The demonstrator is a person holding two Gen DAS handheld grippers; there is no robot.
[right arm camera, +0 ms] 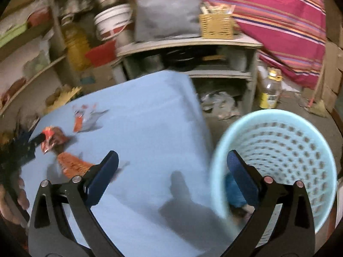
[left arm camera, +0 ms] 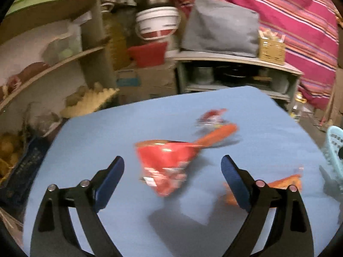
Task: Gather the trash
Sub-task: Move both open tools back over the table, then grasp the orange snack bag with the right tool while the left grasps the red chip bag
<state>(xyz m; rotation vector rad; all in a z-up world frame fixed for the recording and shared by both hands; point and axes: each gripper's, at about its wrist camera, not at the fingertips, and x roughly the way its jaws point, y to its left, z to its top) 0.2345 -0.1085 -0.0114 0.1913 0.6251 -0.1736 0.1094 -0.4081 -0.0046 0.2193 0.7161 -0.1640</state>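
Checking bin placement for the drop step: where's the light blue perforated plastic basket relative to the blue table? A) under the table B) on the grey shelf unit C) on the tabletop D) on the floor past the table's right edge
D: in the right wrist view the light blue perforated plastic basket stands on the floor just past the right edge of the blue table, not on it.

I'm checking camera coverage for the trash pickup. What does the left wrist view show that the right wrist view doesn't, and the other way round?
Only the left wrist view: the big red wrapper seen close, lying on the table between the open jaws of the left hand-held gripper.

Only the right wrist view: the inside of the light blue basket, with something blue at its bottom, and the open, empty right hand-held gripper.

Both: the blue table, the orange wrapper and the cluttered shelves.
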